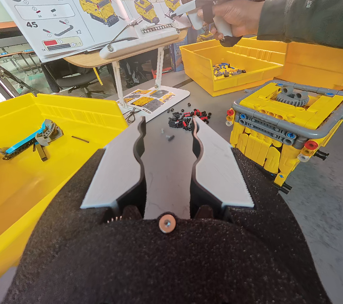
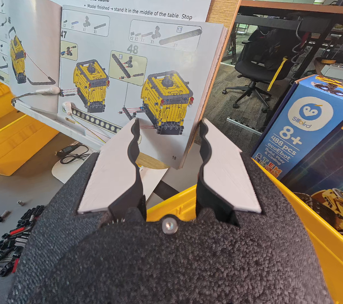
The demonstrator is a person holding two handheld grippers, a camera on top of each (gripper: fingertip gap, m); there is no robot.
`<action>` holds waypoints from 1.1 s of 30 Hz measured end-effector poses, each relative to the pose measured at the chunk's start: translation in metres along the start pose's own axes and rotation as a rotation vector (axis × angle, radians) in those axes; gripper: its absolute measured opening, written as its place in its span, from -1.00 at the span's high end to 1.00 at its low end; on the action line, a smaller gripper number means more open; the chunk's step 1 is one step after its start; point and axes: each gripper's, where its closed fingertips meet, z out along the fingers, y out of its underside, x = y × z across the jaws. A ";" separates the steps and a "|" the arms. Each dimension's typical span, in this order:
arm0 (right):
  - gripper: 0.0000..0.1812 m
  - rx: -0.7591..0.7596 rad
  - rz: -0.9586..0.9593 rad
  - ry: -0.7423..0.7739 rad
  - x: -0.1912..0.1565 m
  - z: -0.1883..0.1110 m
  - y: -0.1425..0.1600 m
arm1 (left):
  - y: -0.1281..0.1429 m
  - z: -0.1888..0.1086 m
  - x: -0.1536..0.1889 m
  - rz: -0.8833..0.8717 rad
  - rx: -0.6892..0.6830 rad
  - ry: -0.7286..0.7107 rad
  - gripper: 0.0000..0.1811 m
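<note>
Both claws stand parted and empty: left gripper (image 1: 168,120) above scattered black and red plastic pins (image 1: 187,118), right gripper (image 2: 169,121) raised toward the open paper instruction booklet (image 2: 130,72). Beside the left one sits a yellow brick-built vehicle body with grey rail (image 1: 278,124), seemingly well advanced, loose pins unfitted.

Each gripper, left (image 1: 168,122) and right (image 2: 169,122), has two pale grey fingers (image 1: 118,168) with wavy black inner pads, set in a black felt-covered body with one silver screw (image 1: 167,224). The person's sleeve (image 1: 304,16) is dark green.
</note>
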 end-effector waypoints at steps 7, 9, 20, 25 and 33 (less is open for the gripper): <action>0.28 0.006 0.006 -0.036 -0.001 0.000 0.001 | 0.003 0.001 -0.002 -0.008 -0.014 -0.003 0.47; 0.27 0.009 -0.033 0.013 0.002 -0.004 -0.003 | 0.003 0.001 -0.002 -0.016 -0.015 -0.002 0.47; 0.85 0.282 -0.326 0.051 -0.113 -0.014 -0.095 | 0.008 0.004 0.001 -0.024 -0.034 0.011 0.48; 0.96 0.180 -0.306 0.065 -0.128 0.036 -0.082 | 0.002 0.000 -0.003 -0.030 -0.017 -0.002 0.48; 0.96 0.174 -0.298 0.077 -0.128 0.059 -0.077 | 0.004 0.000 -0.005 -0.060 -0.025 0.010 0.48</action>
